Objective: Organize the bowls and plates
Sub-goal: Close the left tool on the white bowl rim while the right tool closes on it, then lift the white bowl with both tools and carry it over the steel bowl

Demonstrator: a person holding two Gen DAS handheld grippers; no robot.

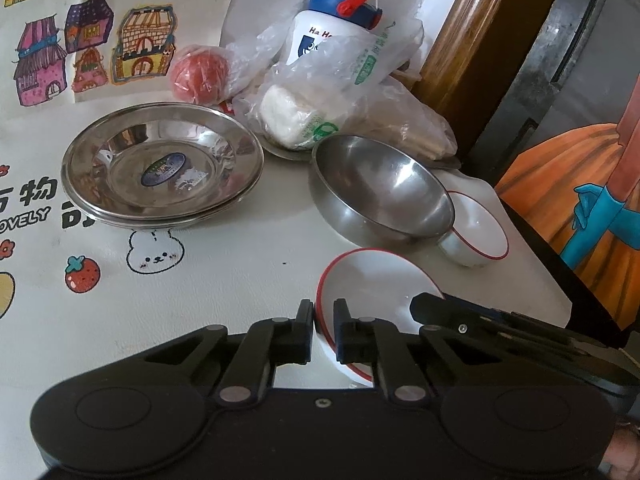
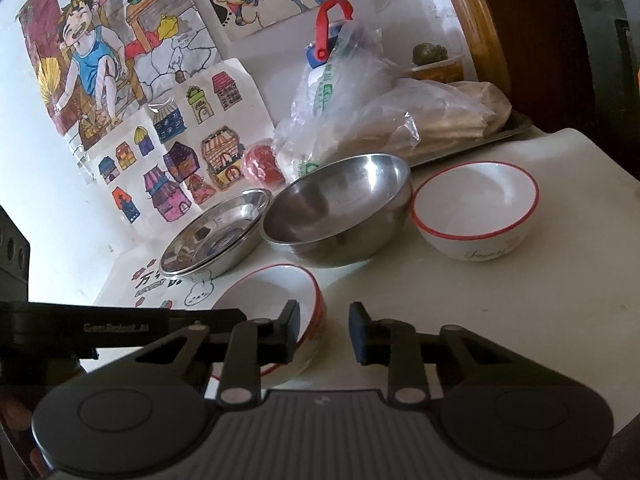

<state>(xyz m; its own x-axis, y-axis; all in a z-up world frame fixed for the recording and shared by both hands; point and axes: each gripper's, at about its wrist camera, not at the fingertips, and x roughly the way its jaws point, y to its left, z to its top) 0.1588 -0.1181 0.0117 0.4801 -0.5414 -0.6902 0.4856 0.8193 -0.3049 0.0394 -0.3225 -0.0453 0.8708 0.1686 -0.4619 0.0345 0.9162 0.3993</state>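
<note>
The left gripper pinches the near rim of a white red-rimmed bowl, which tilts on the table. The right gripper straddles the bowl's opposite wall, one finger inside, jaws narrow but not visibly pressing. Behind stand a steel bowl and stacked steel plates.

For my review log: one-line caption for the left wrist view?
Left hand-held gripper pinches a red-rimmed white bowl's rim.
</note>
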